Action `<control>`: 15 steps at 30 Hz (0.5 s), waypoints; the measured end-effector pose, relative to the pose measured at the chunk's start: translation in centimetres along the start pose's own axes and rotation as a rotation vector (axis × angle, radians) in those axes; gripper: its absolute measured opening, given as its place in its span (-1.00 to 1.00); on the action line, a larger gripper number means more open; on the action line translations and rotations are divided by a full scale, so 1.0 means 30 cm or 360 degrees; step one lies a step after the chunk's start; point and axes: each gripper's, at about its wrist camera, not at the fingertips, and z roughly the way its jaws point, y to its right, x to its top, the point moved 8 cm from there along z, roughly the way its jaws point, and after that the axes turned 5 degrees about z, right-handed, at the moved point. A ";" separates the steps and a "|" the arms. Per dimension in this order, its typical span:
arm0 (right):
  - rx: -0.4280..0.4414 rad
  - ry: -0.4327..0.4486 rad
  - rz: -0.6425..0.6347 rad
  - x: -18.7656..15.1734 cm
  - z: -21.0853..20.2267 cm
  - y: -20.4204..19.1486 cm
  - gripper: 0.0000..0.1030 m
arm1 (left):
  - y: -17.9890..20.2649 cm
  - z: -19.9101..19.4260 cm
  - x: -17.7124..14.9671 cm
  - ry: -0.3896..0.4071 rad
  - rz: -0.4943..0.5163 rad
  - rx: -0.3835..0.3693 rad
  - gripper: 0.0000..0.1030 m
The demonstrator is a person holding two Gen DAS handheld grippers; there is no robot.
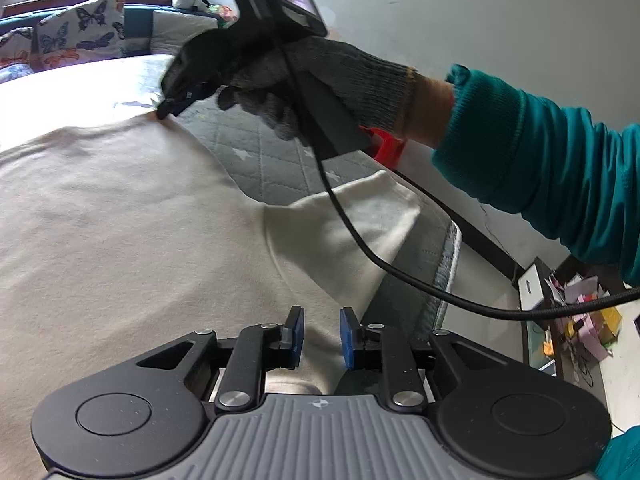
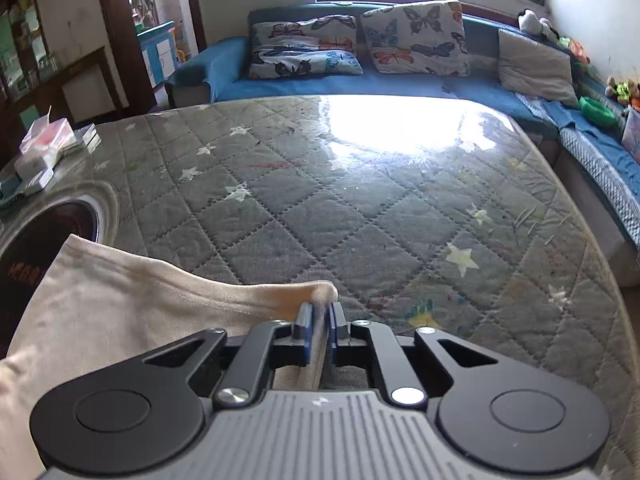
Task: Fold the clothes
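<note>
- Your left gripper (image 1: 320, 334) hovers over one cream garment (image 1: 120, 220), its jaws apart with nothing pinched.
- Your right gripper (image 2: 320, 322) is clamped on one garment corner, near the quilted mattress (image 2: 360, 200) edge.
- Two butterfly pillows (image 2: 416, 36) lie beyond.

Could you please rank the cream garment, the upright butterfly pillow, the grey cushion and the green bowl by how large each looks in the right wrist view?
1. cream garment, though it lies nearest the camera
2. upright butterfly pillow
3. grey cushion
4. green bowl
</note>
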 end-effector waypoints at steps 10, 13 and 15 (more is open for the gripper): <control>0.0179 0.0063 -0.0268 0.034 -0.098 -0.241 -0.77 | -0.163 -0.202 0.006 0.0189 -0.0125 0.0331 -0.49; 0.0309 0.0029 -0.0376 0.019 -0.084 -0.388 -0.77 | -0.266 -0.254 -0.012 0.0210 -0.0260 0.0484 -0.49; 0.0386 0.0004 -0.0436 0.010 -0.063 -0.487 -0.77 | -0.330 -0.283 -0.026 0.0223 -0.0348 0.0565 -0.49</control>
